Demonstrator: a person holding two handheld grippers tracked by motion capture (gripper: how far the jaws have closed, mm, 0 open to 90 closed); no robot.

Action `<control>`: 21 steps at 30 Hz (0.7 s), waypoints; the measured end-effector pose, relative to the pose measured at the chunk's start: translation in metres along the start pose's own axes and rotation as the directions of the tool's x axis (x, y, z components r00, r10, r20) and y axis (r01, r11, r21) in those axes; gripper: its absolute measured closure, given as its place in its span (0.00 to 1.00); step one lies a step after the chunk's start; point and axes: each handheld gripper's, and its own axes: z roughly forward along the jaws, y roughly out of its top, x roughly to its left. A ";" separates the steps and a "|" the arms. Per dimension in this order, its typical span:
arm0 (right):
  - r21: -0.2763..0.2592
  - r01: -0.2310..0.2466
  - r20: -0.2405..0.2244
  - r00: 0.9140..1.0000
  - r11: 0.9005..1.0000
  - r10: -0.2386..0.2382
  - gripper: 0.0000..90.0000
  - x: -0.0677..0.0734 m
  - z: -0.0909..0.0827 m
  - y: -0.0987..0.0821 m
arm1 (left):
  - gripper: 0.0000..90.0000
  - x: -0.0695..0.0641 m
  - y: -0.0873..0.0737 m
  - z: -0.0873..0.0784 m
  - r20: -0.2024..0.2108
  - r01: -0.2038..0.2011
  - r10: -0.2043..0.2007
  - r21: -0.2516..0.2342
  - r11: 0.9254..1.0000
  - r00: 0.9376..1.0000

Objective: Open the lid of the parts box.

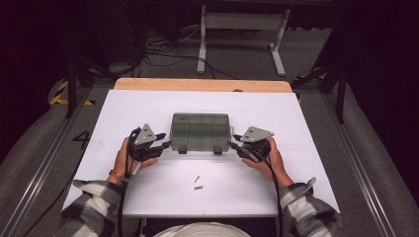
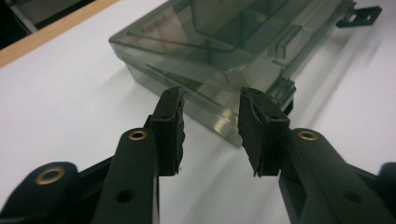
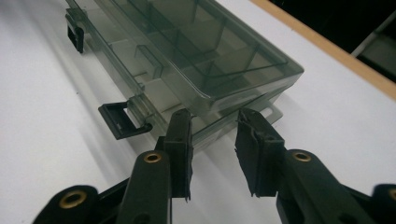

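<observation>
White tabletop [image 1: 148, 113], wooden far edge [image 1: 202, 85], dark room, cabled floor [image 1: 163, 49]

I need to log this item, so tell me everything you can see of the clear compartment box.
The compartment box is a flat rectangle of smoky, see-through plastic with inner dividers and two black latches on its near edge, both flipped open while the lid lies down. It lies flat on the white table. The left gripper and right gripper sit at its near corners, jaws parted, not gripping it.

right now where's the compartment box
In the high view the compartment box sits mid-table on the white surface, between the left gripper and right gripper.
</observation>
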 end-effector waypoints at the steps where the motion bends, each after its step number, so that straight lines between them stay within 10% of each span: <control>1: -0.008 0.022 0.013 1.000 1.000 -0.022 0.74 0.000 -0.001 0.002 | 0.64 0.000 0.003 0.001 -0.010 -0.013 0.013 -0.001 1.000 1.000; 8: -0.043 0.114 0.062 0.992 0.993 -0.112 0.80 -0.004 -0.001 0.016 | 0.63 0.003 0.018 0.006 -0.053 -0.033 0.032 -0.023 0.999 0.998; 21: -0.092 0.092 0.067 0.994 0.992 -0.086 0.94 -0.024 -0.004 0.028 | 0.77 0.018 0.038 0.009 -0.103 -0.084 0.079 -0.045 0.995 0.992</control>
